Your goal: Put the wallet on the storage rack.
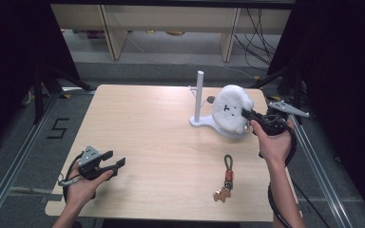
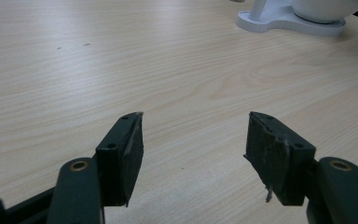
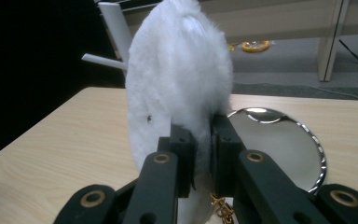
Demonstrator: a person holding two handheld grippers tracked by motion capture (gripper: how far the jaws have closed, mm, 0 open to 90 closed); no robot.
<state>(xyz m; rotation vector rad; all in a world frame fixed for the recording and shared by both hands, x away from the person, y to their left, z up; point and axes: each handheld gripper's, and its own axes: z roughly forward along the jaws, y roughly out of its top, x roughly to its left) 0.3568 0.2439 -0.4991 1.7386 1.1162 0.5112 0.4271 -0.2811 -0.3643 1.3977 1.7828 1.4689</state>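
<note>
A white fluffy charm with small black face marks hangs just above the table beside a white stand. My right gripper is shut on its edge. In the right gripper view the jaws pinch the white fluff; a round mirror with a silver rim and a gold chain sit behind it. The stand's post and side peg rise behind the charm. My left gripper rests at the table's front left, open and holding nothing, its jaws wide over bare wood.
A keychain with a green loop and a gingerbread figure lies on the table in front of the stand. The stand's flat base shows far ahead in the left gripper view. Shelving legs and cables stand beyond the table's far edge.
</note>
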